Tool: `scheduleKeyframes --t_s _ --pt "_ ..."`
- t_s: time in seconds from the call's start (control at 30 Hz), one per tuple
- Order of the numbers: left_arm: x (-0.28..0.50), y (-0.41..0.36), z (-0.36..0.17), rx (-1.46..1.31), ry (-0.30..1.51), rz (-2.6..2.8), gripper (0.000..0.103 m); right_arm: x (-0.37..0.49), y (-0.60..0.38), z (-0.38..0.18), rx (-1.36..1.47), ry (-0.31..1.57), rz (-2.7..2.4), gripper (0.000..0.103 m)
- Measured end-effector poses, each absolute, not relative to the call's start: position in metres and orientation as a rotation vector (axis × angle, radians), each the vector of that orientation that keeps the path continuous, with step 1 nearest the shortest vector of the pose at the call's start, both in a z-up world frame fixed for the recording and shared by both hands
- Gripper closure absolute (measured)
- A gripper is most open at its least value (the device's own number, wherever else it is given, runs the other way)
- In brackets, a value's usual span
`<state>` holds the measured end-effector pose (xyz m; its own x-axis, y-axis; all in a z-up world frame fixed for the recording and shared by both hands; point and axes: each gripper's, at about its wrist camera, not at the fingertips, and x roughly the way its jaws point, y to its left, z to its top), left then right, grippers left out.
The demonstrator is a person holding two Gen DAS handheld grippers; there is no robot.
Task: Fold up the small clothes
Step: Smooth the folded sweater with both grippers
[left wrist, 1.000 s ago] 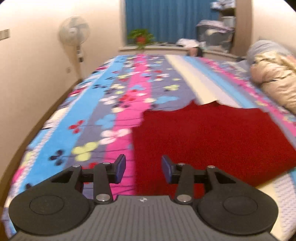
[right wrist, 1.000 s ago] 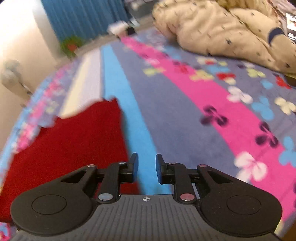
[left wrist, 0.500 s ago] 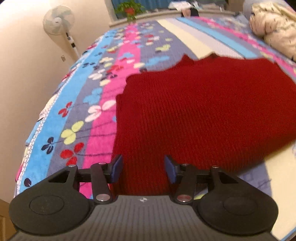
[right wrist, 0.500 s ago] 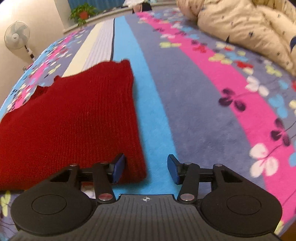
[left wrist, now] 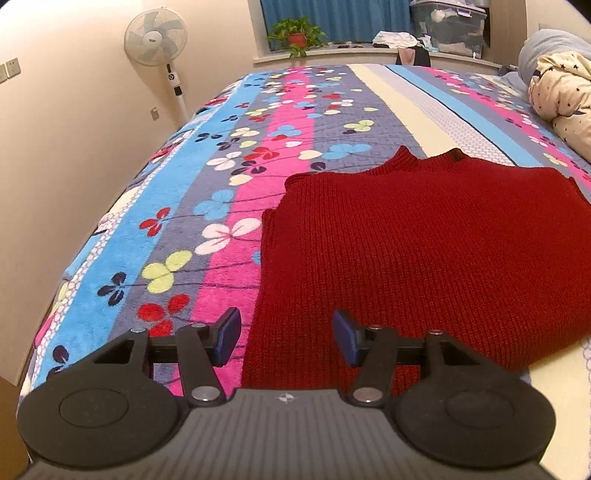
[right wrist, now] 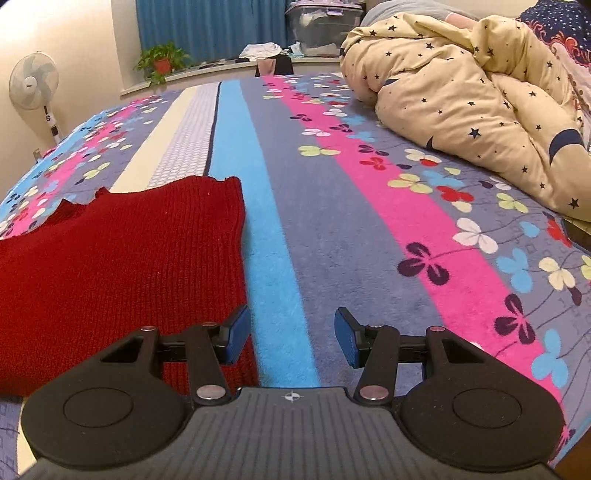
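Observation:
A red knitted garment (left wrist: 424, 251) lies flat on the flowered striped bedspread (left wrist: 207, 206). My left gripper (left wrist: 286, 338) is open and empty, low over the garment's near left corner, with the left edge running between its fingers. In the right wrist view the same garment (right wrist: 122, 266) lies at the left. My right gripper (right wrist: 291, 341) is open and empty, its left finger over the garment's near right corner and its right finger over the bare blue stripe of the bedspread (right wrist: 332, 221).
A cream star-printed duvet (right wrist: 480, 103) is bunched at the right of the bed. A standing fan (left wrist: 159, 48) is by the left wall. A potted plant (left wrist: 295, 35) and storage boxes (left wrist: 448, 27) line the window ledge behind the bed.
Both grippers have come down toward the near edge of the garment. The right gripper has opened wider. Both views have steadied and levelled out.

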<state>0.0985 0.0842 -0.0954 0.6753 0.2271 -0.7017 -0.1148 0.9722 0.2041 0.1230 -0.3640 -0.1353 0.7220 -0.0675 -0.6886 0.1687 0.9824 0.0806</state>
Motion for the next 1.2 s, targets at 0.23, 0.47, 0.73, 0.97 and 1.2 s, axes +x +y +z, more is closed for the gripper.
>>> scheduleKeyframes --t_s 0.23,0.47,0.73,0.97,1.2 --pt "0.099 0.086 -0.097 0.144 0.814 0.203 0.041 0.124 -0.358 -0.136 0.124 0.752 -0.126 0.051" --pt "0.099 0.085 -0.097 0.146 0.817 0.205 0.041 0.123 -0.358 -0.136 0.124 0.752 -0.126 0.051" --pt "0.098 0.085 -0.097 0.156 0.807 0.215 0.041 0.124 -0.358 -0.135 0.130 0.744 -0.134 0.051" --pt "0.078 0.098 -0.093 0.026 0.853 0.289 0.041 0.125 -0.366 -0.125 0.196 0.722 -0.129 0.051" --pt "0.061 0.084 -0.096 -0.052 0.888 0.364 0.041 0.129 -0.363 -0.115 0.243 0.711 -0.075 0.051"
